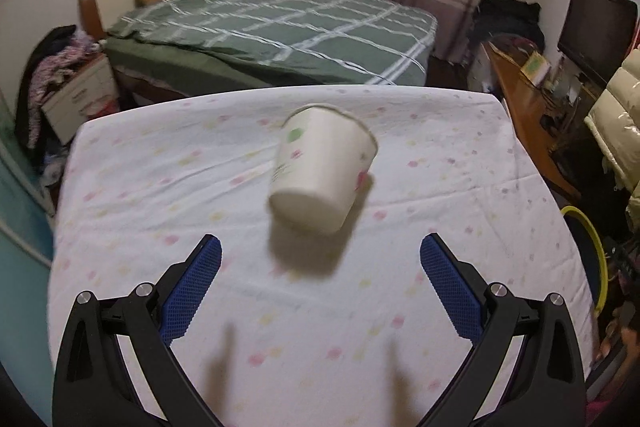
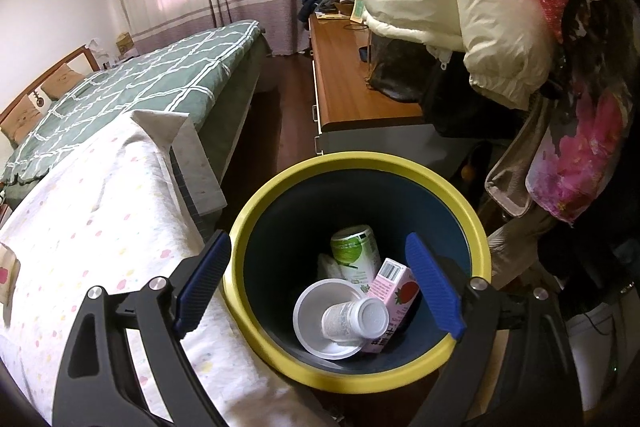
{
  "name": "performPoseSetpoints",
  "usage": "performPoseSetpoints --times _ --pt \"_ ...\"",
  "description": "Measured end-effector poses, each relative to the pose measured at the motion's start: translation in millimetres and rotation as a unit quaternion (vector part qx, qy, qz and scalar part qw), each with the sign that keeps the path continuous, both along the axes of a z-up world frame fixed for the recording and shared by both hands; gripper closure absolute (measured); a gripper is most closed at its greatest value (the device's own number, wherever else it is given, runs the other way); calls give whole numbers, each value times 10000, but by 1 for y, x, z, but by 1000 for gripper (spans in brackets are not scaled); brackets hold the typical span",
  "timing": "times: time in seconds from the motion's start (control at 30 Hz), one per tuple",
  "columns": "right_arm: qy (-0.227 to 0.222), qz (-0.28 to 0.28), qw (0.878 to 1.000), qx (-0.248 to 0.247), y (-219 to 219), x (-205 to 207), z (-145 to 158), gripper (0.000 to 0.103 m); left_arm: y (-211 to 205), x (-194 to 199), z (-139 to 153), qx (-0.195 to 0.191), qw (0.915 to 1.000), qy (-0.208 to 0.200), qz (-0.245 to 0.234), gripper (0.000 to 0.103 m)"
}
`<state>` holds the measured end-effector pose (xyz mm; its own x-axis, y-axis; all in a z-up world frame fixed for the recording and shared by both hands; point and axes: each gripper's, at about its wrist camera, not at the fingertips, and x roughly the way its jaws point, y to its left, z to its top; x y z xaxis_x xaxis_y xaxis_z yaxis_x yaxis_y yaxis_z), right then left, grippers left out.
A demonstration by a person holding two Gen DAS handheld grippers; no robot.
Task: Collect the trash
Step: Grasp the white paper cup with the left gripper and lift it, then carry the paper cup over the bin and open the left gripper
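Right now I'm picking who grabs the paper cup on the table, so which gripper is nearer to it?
Left. The left gripper is open just short of the paper cup. The right gripper is open above the trash bin.

The bench [image 1: 160, 187] is draped in a white cloth [image 1: 440, 167] dotted with pastel spots. A paper cup [image 1: 322, 173] lies tipped on its side on the cloth, near the middle, base toward the camera, its shadow beneath it.
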<state>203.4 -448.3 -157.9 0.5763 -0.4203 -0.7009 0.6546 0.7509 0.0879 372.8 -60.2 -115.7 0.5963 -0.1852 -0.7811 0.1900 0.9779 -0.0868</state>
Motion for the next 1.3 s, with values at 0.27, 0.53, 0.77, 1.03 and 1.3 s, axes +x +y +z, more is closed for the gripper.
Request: performPoseSetpoints --times 0.27,0.53,0.77,1.03,1.3 --pt "43 42 10000 49 -1 1 -2 18 -21 65 -17 376 9988 278 -128 5" --pt "86 75 9999 119 -2 3 -3 18 -27 99 -32 537 9969 536 -192 5" --pt "83 82 9998 143 -3 3 -4 18 -31 107 -35 523 9964 579 -332 28" --pt "50 76 9999 131 -3 3 -4 18 -41 87 -16 523 9967 306 -536 40" --pt "-270 136 9995 103 1 -11 6 18 -82 31 20 111 9938 18 -1103 40"
